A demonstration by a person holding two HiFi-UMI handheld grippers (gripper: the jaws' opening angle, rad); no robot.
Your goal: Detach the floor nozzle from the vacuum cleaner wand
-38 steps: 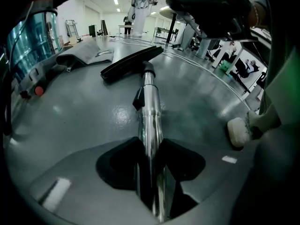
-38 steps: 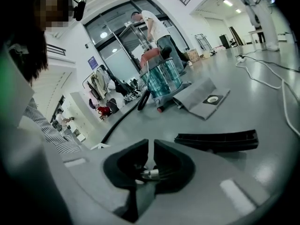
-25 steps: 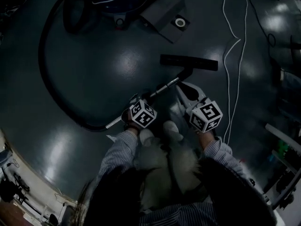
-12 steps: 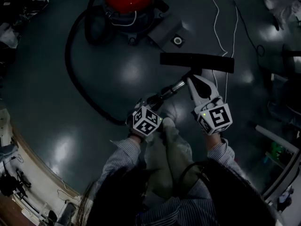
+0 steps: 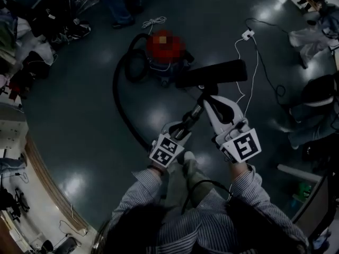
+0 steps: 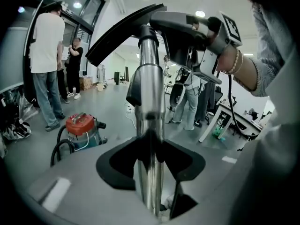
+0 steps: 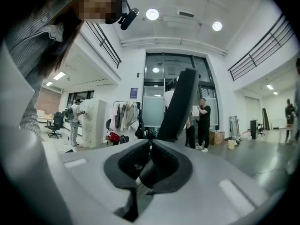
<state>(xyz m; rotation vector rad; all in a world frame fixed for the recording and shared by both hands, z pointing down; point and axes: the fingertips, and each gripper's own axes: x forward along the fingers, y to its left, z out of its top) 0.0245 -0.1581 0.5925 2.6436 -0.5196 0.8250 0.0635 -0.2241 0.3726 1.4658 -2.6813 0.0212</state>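
Note:
Both grippers hold the vacuum's front end up in the air. The chrome wand (image 5: 192, 119) runs between the jaws of my left gripper (image 5: 180, 131), which is shut on it; in the left gripper view the wand (image 6: 150, 102) passes straight through that gripper (image 6: 151, 142). The black floor nozzle (image 5: 212, 73) sits on the wand's far end. My right gripper (image 5: 209, 100) is shut on the nozzle's black neck (image 7: 151, 165), with the nozzle (image 7: 180, 102) rising beyond the gripper (image 7: 149, 158). From the left gripper view the right gripper (image 6: 197, 36) clamps just under the nozzle (image 6: 124, 29).
The red vacuum canister (image 5: 165, 49) stands on the floor beyond, its black hose (image 5: 121, 97) looping left. A white cable with a plug block (image 5: 247, 35) lies to the right. Several people (image 6: 47, 64) stand around, and a desk (image 6: 234, 116) is at the right.
Both grippers have risen a long way, lifting the wand and nozzle off the floor. The nozzle has turned from lying flat to tilting in the air.

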